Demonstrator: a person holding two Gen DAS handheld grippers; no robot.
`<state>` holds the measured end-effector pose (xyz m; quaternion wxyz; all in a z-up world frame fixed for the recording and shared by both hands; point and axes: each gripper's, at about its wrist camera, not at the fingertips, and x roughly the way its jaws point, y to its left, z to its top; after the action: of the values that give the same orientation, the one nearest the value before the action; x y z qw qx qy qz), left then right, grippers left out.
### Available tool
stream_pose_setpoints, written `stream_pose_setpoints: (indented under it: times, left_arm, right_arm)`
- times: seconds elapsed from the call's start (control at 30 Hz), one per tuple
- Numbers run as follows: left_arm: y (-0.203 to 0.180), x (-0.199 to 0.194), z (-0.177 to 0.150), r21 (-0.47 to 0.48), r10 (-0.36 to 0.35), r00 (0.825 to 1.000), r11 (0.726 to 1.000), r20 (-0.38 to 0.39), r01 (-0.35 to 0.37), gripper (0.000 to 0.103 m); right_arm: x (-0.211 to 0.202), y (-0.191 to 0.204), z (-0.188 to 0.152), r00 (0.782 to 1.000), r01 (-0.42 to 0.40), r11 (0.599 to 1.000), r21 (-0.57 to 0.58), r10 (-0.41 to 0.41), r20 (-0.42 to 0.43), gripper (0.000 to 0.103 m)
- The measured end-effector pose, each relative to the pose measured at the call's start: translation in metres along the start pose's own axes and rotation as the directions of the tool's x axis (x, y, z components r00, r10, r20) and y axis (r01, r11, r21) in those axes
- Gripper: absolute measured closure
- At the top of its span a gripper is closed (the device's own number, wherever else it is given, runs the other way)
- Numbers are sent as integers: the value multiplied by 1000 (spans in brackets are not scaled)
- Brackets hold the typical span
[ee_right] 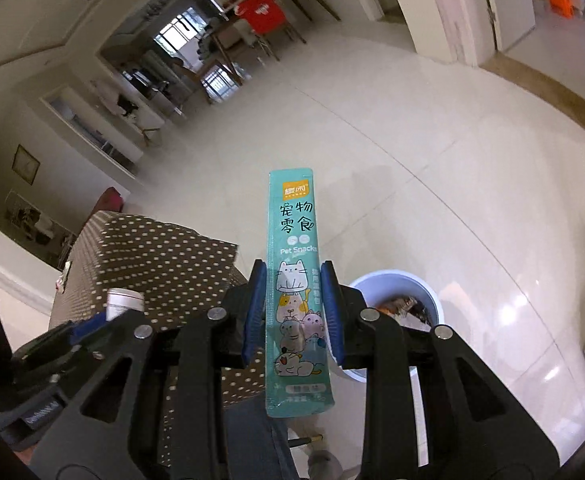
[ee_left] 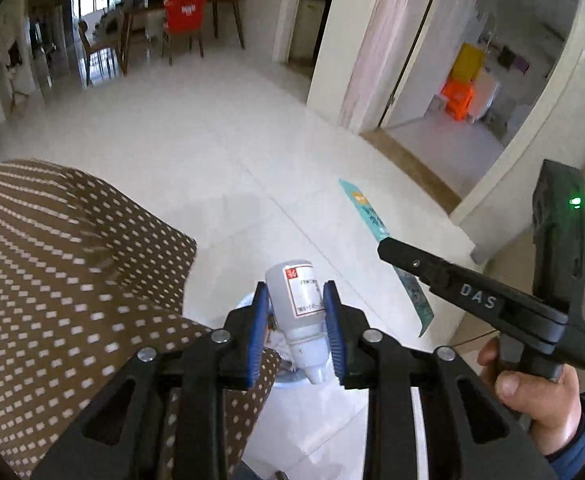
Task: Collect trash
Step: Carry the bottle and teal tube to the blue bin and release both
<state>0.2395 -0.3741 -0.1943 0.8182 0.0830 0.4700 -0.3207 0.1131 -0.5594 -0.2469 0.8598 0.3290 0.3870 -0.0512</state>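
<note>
A small white plastic bottle (ee_left: 297, 300), cylindrical with a paper label and a tapered cap, is clamped between the ribbed blue pads (ee_left: 259, 336) of the left tool (ee_left: 297, 336). A flat teal foil snack sachet (ee_right: 295, 292), printed with cartoon cats, is pinched upright in the closed right tool (ee_right: 292, 312). A round white bin (ee_right: 412, 284) holding crumpled wrappers is seen on the glossy tiled floor (ee_right: 432, 160), beside a brown dotted fabric cushion (ee_right: 164, 264).
</note>
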Motion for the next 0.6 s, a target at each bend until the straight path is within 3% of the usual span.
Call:
stream_pose_setpoints:
  times: [0.23, 0.27, 0.3, 0.33, 0.37, 0.4, 0.6]
  left_arm:
    - [-6, 56, 14, 20, -11, 991, 1000, -132, 14, 75]
    - [-3, 62, 13, 22, -12, 988, 1000, -151, 15, 74]
    - [-3, 67, 12, 27, -7, 985, 1000, -170, 12, 63]
    - [-3, 73, 13, 27, 3, 983, 1000, -184, 2, 52]
    - [-2, 75, 13, 16, 11, 982, 1000, -187, -8, 30]
    - [0, 75, 12, 4, 10, 984, 1000, -179, -10, 23]
    - [2, 65, 12, -30, 10, 989, 999, -149, -15, 19]
  right_arm:
    - [31, -21, 8, 998, 11, 998, 63, -7, -59, 72]
    - [34, -26, 10, 998, 19, 996, 84, -13, -64, 65]
    - [36, -25, 13, 998, 24, 995, 100, -19, -58, 35]
    - [35, -28, 12, 998, 29, 994, 110, -23, -51, 25]
    - [35, -33, 12, 998, 33, 992, 120, -26, -55, 25]
    - [33, -32, 13, 998, 34, 992, 125, -27, -57, 25]
    - [21, -39, 14, 998, 62, 990, 128, -58, -37, 10]
